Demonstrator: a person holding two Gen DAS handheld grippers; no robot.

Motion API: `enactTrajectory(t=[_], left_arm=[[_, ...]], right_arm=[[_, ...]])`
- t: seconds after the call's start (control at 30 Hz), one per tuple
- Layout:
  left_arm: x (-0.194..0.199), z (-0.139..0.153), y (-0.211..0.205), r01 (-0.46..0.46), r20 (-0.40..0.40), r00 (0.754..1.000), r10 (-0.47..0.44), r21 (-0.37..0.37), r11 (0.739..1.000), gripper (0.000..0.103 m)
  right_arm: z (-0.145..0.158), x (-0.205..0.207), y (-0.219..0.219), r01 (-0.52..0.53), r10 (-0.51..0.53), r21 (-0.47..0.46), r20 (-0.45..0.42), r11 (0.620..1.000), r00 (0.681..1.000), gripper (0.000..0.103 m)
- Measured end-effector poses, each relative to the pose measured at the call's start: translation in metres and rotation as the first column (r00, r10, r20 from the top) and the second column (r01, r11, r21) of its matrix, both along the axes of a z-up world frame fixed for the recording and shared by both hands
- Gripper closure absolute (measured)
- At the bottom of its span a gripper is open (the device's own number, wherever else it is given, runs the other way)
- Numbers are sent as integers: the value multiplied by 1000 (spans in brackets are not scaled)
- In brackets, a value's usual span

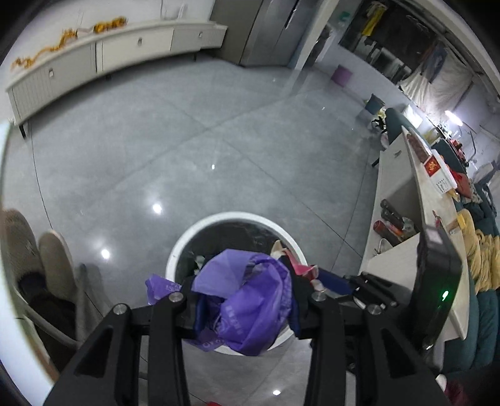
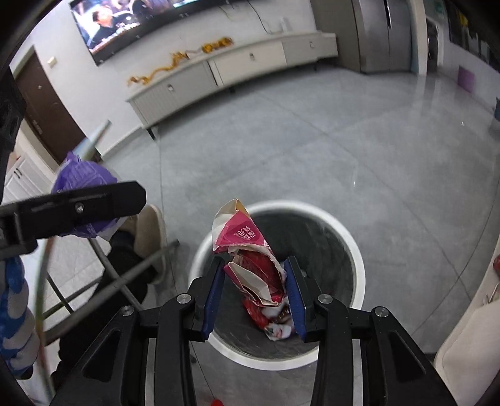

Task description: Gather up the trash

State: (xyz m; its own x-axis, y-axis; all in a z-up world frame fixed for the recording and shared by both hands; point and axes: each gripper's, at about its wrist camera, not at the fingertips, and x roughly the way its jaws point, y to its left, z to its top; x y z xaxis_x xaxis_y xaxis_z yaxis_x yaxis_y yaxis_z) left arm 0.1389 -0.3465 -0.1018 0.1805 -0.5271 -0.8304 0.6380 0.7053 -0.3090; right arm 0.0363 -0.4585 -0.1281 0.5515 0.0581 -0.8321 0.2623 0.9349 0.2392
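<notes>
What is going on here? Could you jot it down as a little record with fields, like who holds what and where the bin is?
Left gripper: shut on purple plastic bag
Right gripper: shut on red and white wrapper
Trash bin: round, white rim, dark liner, on the grey floor
Position: both items are held above the bin's opening
Nearby: white cabinet, TV on the wall
</notes>
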Motion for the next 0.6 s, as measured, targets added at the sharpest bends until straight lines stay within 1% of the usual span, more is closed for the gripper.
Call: enactTrajectory(t=[0.13,0.23,0.3,0.37,0.43,0.6], left_arm=[[11,-18,-9,-23,-66,998,23,4,1000,63],[15,-27,-13,-27,-108,994,27,2,1000,60],[14,-31,-17,-28,-127,992,28,-3,1000,53],[14,-34,-16,-27,-144,989,26,-7,1000,48],[14,-35,-19,-25,-160,987,22,-17,1000,45],[13,-26,-18,-24,-167,986,16,-49,999,44]], right_arm=[[-18,5,-2,8,-7,18,-43,1000,999,63],[-26,8,-4,10,-9,21,-64,1000,998,63],[-30,9,-4,8,-6,22,-73,1000,997,61],[-33,7,-4,9,-7,17,-84,1000,996,56],[-33,8,-4,14,-13,12,-91,1000,996,50],[-31,5,-7,34,-35,-8,-105,999,994,47]])
